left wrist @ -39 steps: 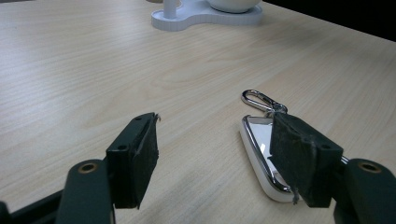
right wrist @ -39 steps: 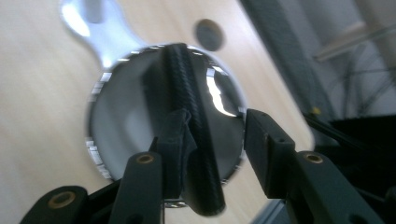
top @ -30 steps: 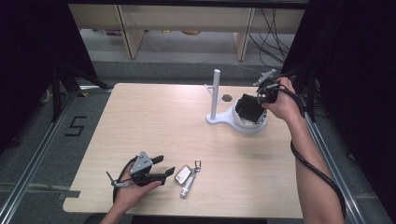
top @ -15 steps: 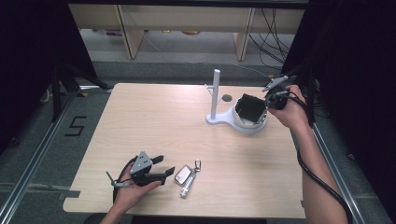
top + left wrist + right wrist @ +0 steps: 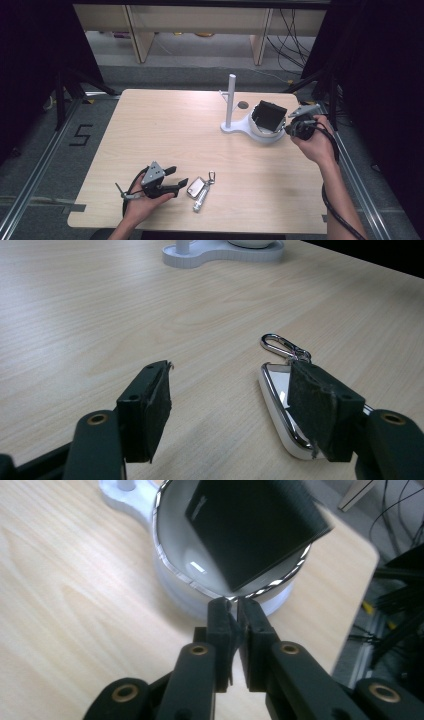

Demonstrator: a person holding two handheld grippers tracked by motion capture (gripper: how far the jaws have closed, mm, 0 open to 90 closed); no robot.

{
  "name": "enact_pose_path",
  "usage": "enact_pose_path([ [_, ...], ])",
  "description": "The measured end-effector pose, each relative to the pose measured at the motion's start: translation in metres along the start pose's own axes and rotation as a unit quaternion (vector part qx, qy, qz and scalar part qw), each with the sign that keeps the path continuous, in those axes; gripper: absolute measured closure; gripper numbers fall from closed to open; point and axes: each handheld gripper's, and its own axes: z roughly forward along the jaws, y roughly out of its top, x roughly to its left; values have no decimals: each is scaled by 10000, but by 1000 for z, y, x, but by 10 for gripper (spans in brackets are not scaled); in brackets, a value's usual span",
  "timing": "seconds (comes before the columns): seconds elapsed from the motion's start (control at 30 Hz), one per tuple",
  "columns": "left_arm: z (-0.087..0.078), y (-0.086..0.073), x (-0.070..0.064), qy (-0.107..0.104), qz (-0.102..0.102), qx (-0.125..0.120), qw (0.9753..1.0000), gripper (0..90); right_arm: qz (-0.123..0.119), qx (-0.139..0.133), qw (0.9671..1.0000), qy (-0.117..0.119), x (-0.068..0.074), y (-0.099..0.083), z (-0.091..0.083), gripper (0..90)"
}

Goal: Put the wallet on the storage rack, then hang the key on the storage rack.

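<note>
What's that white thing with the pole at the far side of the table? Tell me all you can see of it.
It is a white stand, plastic by the look, with a flat rounded base, an upright post and a round bowl with a shiny rim. It sits on the wooden table. A flat black square object leans tilted in the bowl. The right gripper, jaws nearly together, is at the bowl's rim.

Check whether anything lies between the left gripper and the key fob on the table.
Nothing visible does. The left gripper is open, and the key fob lies flat on the table right by one of its fingers, whose pad covers part of the fob. Bare wood shows between the fingers.
</note>
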Motion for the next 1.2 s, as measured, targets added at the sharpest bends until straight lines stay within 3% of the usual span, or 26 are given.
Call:
enact_pose_path([
  [0.17,-1,0,0,18,0,-1,10000,330,339,-39,9994,110,16,-23,6,799],
  [0.37,-1,0,-1,46,16,-3,10000,328,372,11,9992,166,32,-45,9,747],
  [0.47,-2,0,-1,80,10,7,10000,328,563,29,9981,240,43,-54,10,715],
  [0.53,-1,0,-1,66,-36,-45,10000,329,555,-30,9981,258,48,-59,12,697],
  [0.67,-1,0,-1,62,-93,-52,9999,332,912,-174,9950,359,56,-69,17,672],
  [0.7,-1,0,-2,67,-102,-22,9999,333,1104,-152,9929,427,57,-70,17,672],
  [0.77,-1,1,-3,62,-137,-37,9999,336,1218,-116,9915,437,60,-73,20,665],
  [0.87,-1,6,-6,-42,-163,-84,9998,358,1180,-69,9918,477,63,-73,20,660],
  [0.9,-2,9,-7,-35,-145,-69,9999,372,1079,-84,9933,414,63,-73,19,657],
  [0.93,-1,11,-8,-77,-196,-76,9997,381,1187,-38,9918,470,64,-72,18,656],
  [1.07,2,27,-13,-148,-188,223,9995,436,1160,14,9920,493,67,-71,16,655],
  [1.2,12,42,-19,-294,-227,624,9974,476,1105,-15,9924,537,68,-70,15,654],
])
